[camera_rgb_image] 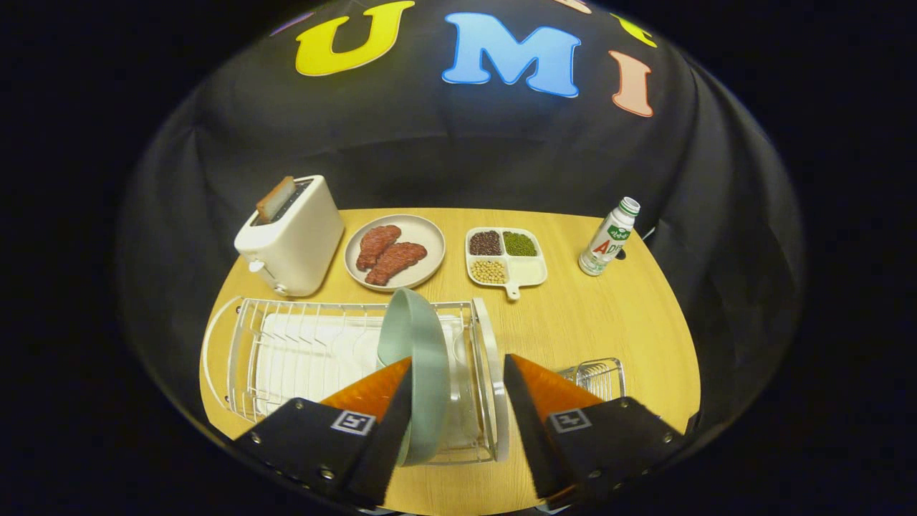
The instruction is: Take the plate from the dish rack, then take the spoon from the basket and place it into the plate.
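A pale green plate [415, 344] stands on edge in the white wire dish rack [315, 351], near the rack's right end. My gripper [458, 373] hangs open just above it. The left finger [380, 390] is against the plate's left side and the right finger [537, 390] stands well apart to the right, past the rack's end. A small wire basket [598, 376] sits on the table behind the right finger; what it holds is hidden.
On the wooden table [602, 315] beyond the rack stand a white toaster [290, 236] with a bread slice, a plate of meat slices [394, 252], a divided dish of beans [505, 254] and a small bottle [609, 236].
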`<state>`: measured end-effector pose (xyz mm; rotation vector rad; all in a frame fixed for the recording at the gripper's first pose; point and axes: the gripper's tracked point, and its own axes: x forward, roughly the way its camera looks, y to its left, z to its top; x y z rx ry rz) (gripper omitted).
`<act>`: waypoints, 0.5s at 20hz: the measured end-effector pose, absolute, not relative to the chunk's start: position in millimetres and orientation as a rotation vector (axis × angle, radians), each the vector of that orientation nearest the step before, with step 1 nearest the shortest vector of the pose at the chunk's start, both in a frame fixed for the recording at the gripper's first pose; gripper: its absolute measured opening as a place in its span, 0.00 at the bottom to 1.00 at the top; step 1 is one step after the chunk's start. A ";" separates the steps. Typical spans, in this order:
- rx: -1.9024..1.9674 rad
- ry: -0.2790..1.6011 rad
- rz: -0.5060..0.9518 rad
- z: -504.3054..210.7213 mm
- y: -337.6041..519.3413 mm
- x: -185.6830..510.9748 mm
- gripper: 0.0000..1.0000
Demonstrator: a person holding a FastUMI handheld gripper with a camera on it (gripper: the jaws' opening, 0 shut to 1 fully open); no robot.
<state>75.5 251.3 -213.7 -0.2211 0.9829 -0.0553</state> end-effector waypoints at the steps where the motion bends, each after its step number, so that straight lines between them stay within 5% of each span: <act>1: -0.249 1.001 -0.093 -215.5 250.4 75.0 0.58; 4: -0.299 1.065 -0.169 -224.4 257.9 70.1 0.21; 10: -0.342 1.053 -0.184 -218.7 270.3 69.9 0.10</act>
